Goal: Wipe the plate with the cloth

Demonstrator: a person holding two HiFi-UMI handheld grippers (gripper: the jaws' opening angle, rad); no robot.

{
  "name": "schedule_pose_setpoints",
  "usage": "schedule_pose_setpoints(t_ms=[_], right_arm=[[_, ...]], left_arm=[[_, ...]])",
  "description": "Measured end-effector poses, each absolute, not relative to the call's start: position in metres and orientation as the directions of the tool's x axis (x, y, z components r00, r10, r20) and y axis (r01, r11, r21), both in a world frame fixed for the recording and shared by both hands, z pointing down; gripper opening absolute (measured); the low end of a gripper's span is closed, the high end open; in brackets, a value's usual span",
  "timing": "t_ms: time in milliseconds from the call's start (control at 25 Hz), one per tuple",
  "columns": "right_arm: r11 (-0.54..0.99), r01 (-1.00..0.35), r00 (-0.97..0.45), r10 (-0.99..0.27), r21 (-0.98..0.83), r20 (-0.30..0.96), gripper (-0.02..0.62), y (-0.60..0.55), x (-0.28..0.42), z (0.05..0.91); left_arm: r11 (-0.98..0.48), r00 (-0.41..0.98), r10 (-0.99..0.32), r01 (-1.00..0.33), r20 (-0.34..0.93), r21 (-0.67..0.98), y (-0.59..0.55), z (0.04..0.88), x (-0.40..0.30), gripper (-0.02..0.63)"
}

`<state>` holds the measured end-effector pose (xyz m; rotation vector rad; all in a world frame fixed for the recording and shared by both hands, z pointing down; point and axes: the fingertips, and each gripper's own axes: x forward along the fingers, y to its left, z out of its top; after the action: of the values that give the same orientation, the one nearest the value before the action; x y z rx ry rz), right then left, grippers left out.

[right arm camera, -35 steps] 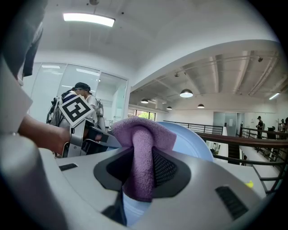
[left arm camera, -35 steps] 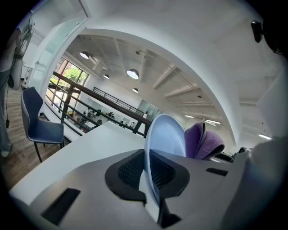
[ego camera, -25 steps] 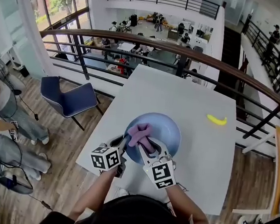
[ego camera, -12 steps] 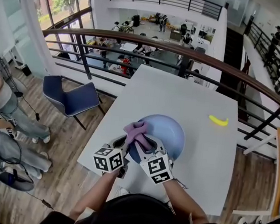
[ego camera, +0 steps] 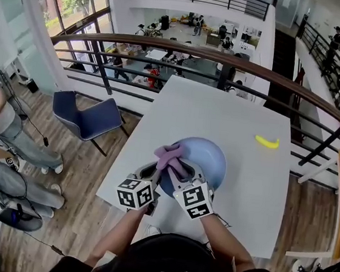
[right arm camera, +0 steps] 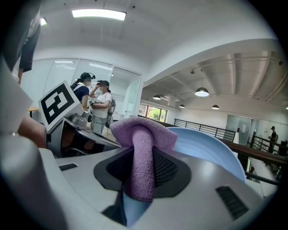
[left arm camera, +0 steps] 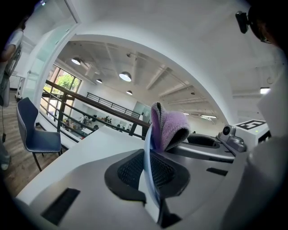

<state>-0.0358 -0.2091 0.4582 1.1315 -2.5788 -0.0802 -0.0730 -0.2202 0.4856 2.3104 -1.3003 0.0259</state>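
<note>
The right gripper (right arm camera: 145, 173) has its jaws closed tight on the purple cloth (right arm camera: 143, 134), which bunches over the near rim of the blue plate (ego camera: 207, 158). Just beside it, the left gripper (left arm camera: 148, 168) pinches that rim edge-on, its jaws having just eased slightly apart. The plate is over the white table (ego camera: 221, 117).

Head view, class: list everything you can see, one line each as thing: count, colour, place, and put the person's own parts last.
plate: one, light blue, over the table's near part
cloth: one, purple, draped over the plate's near-left rim
banana: one, yellow, on the table's far right
table: one, white, centre
chair: one, blue, left of the table
railing: one, brown rail on dark bars, beyond the table
bystanders: at least two, grey trousers, left edge
left gripper: one, grey, jaws just opened a touch, pads on the plate's rim
right gripper: one, grey, shut on the cloth
</note>
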Motion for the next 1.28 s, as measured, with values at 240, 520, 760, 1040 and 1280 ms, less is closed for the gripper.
schedule_pose_setpoints(t_ms=[240,520,760,1040,1280], right_arm=[[0.628,-0.760,-0.577,-0.770,0.168,0.272,0.114,-0.223,-0.014,0.457],[0.538,-0.827,-0.481,-0.827,0.163,0.291,0.114,-0.233,0.026,0.457],[0.473,-0.864,-0.401,-0.853,0.171,0.332,0.114,-0.235,0.054,0.474],[0.467,-0.870,-0.401,-0.856,0.158,0.325,0.114,-0.236,0.060,0.476],[0.527,-0.842,-0.485,-0.832,0.114,0.270,0.114,-0.217,0.027,0.455]], left_arm=[[-0.435,0.552,-0.796,-0.807,0.248,0.399,-0.219,0.486,-0.076,0.032],[-0.434,0.548,-0.799,-0.810,0.246,0.395,-0.215,0.485,-0.075,0.032],[-0.421,0.538,-0.806,-0.814,0.247,0.400,-0.214,0.488,-0.084,0.032],[-0.405,0.524,-0.814,-0.823,0.253,0.399,-0.215,0.492,-0.083,0.032],[-0.396,0.516,-0.819,-0.826,0.252,0.402,-0.219,0.486,-0.086,0.032]])
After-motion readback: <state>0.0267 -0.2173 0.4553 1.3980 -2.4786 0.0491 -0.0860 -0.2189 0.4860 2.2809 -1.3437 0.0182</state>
